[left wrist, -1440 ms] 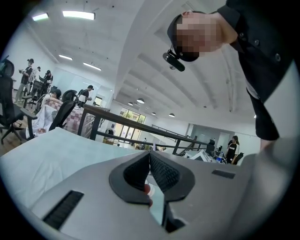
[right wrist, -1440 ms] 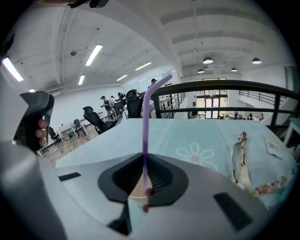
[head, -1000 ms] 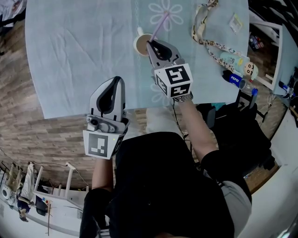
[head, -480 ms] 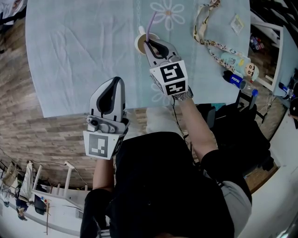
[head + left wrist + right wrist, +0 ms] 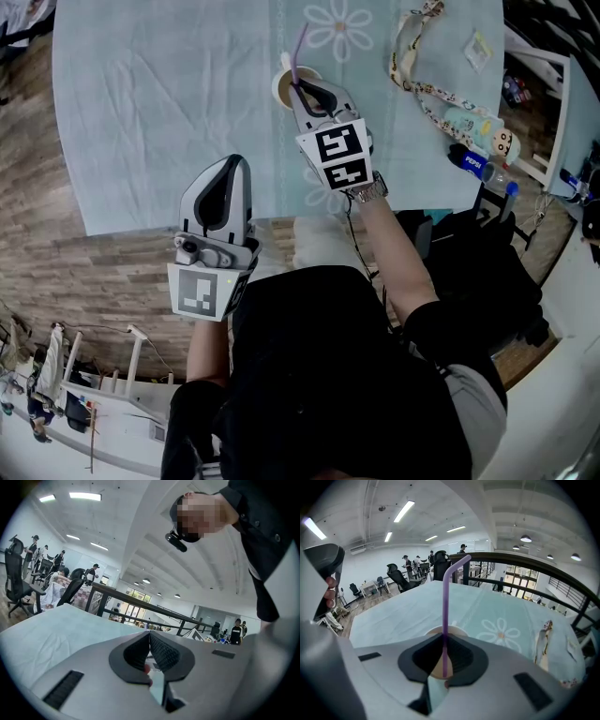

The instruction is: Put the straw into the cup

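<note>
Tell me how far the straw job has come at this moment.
Done: the right tool is shut on the purple straw, held upright at the cup. In hand: getting its lower end in; I cannot tell whether it is inside yet. Left: seat the straw and let go. The left tool is shut and idle.

the cup [image 5: 281,90] stands on the table [image 5: 159,112], with the lanyard [image 5: 419,91] well to its right.

Bare surface [image 5: 159,103] left of cup [image 5: 280,89]; right side crowded by lanyard [image 5: 420,91], bottle [image 5: 478,162].
</note>
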Available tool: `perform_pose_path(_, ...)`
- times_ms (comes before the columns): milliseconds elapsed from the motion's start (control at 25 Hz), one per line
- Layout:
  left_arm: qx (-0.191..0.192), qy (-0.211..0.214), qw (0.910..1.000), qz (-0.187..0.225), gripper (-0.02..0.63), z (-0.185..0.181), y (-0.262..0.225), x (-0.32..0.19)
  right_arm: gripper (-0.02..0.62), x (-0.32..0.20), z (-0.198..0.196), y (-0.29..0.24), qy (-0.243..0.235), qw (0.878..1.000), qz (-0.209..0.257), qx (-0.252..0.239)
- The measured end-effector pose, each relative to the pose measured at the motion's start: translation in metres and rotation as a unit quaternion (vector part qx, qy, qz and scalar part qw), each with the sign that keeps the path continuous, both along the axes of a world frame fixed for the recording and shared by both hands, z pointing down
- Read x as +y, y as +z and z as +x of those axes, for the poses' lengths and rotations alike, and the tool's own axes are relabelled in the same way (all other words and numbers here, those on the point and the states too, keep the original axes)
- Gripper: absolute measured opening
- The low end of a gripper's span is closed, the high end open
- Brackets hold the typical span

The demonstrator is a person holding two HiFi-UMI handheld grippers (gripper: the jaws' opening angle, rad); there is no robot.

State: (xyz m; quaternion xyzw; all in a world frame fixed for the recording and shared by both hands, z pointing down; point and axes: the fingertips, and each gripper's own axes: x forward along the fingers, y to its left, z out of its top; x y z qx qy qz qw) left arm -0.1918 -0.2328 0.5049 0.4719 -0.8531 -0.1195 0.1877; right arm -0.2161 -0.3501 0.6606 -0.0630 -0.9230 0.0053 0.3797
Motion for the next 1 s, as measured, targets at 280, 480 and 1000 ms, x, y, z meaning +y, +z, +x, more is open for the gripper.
perform_pose_path(280,0.002,-0.001,1.0000,0.000,0.014,0.001,0.001,0.001,0.038,0.001,0.000,0.003,-0.003,1.000,0.008,0.017)
perform_pose_path(480,0.002,-0.001,1.0000,0.002,0.014,0.000,0.001,0.000,0.043,0.002,0.000,0.005,-0.012,0.999,0.006,0.029)
perform_pose_path(1000,-0.010,0.004,0.9999,0.007,0.014,-0.001,-0.009,0.000,0.107,0.005,0.000,-0.008,-0.011,1.000,0.001,0.014)
